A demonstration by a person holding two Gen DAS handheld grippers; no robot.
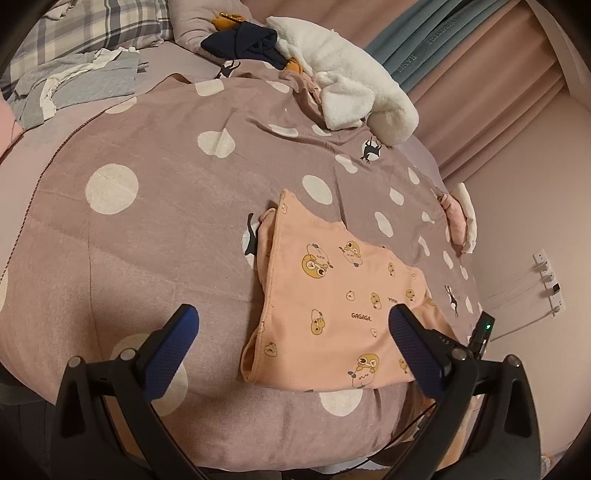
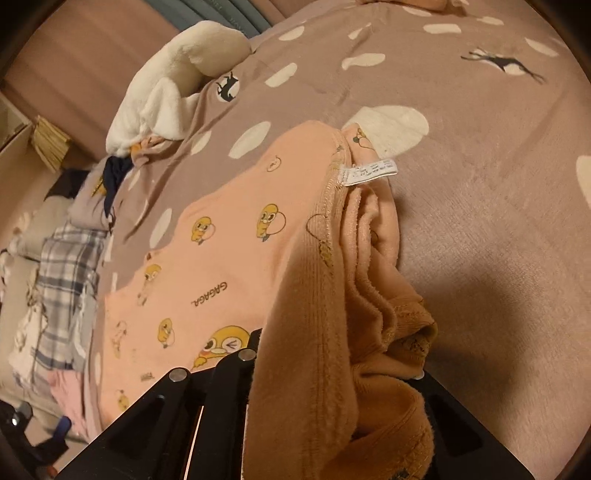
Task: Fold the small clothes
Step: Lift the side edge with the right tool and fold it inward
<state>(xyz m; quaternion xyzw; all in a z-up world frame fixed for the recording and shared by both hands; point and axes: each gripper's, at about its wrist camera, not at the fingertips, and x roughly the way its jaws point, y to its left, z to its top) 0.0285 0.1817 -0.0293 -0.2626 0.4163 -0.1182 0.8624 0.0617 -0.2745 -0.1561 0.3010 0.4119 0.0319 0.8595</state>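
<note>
A small peach garment (image 1: 332,295) printed with yellow cartoon figures lies on the dotted mauve bedspread (image 1: 147,221). My left gripper (image 1: 293,314) hovers just above its near part, open, with the blue pads (image 1: 170,354) wide apart and nothing pressed between them. In the right wrist view the same garment (image 2: 221,240) spreads to the left, and its edge, with a white care label (image 2: 369,171), is bunched and lifted over my right gripper (image 2: 332,376). That gripper is shut on the fleecy fabric, which hides its fingertips.
A white plush toy (image 1: 354,85) and a navy cloth (image 1: 247,40) lie at the far side of the bed. Folded grey clothes (image 1: 74,85) and a plaid pillow (image 1: 92,29) sit far left. A pink-white bundle (image 1: 460,221) rests at the right edge, near curtains (image 1: 480,74).
</note>
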